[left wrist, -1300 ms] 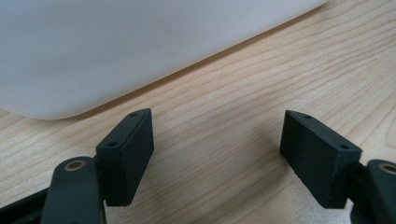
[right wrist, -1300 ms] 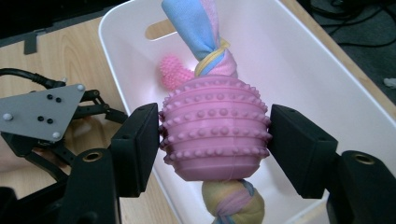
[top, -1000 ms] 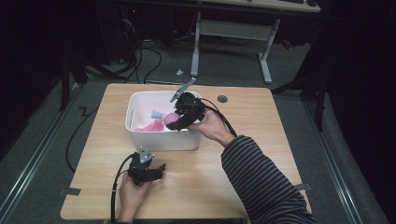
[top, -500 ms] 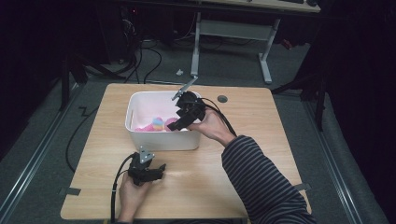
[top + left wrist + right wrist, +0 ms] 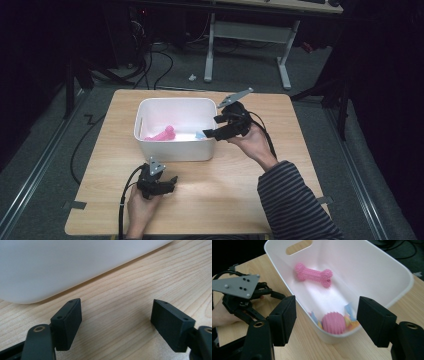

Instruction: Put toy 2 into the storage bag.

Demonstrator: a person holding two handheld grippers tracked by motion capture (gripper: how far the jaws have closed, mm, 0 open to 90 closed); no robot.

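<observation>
sitting low on the wooden bench [image 5: 240, 195], the left claw [image 5: 116, 322] has its jaws spread wide with nothing but bare wood grain between them, and the white bin [image 5: 175, 150] is just ahead of it, its rounded wall showing up close in the left gripper view. the right claw [image 5: 325, 323] is held up at the bin's far right corner, tilted down over the rim, jaws also wide apart and gripping nothing. looking along it, a pink ball [image 5: 333, 323] with ridges sits right between and below the jaws at the bin's near end, on top of some blue and yellow bits [image 5: 349, 315] i can't make out. a pink bone toy [image 5: 313, 274] lies further in, near the handle slot. the left hand [image 5: 140, 210] and its claw show off to the left of the right claw's jaws.
</observation>
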